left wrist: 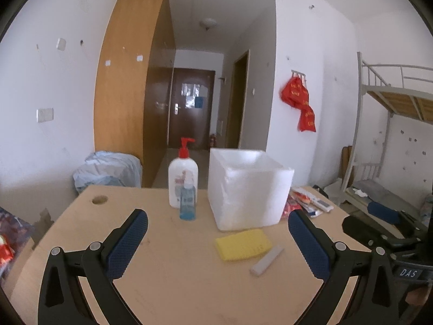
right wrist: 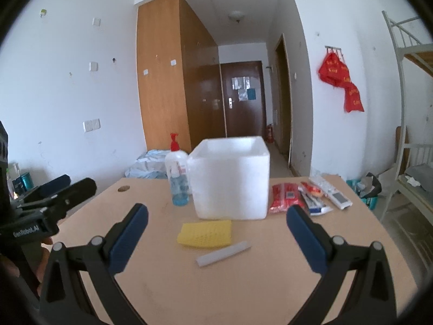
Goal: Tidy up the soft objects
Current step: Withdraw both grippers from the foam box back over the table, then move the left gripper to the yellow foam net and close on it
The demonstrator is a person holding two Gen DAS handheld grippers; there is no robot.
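A yellow sponge [left wrist: 243,244] [right wrist: 205,233] lies flat on the wooden table [left wrist: 176,270] [right wrist: 243,279], just in front of a white foam box [left wrist: 247,188] [right wrist: 230,178]. A pale grey stick [left wrist: 266,260] [right wrist: 223,253] rests beside the sponge, nearer to me. My left gripper [left wrist: 217,228] hovers open above the table, short of the sponge, holding nothing. My right gripper [right wrist: 217,223] is open too, its fingers spread either side of the sponge and stick from a distance. The left gripper's dark body [right wrist: 51,203] shows at the left of the right wrist view.
A white pump bottle with a red top [left wrist: 182,181] [right wrist: 176,165] and a small blue bottle [left wrist: 187,203] [right wrist: 180,192] stand left of the box. Red packets [right wrist: 284,197] [left wrist: 291,205], tubes and a white remote [right wrist: 339,199] [left wrist: 322,203] lie to its right. A bunk bed [left wrist: 389,140] stands at right.
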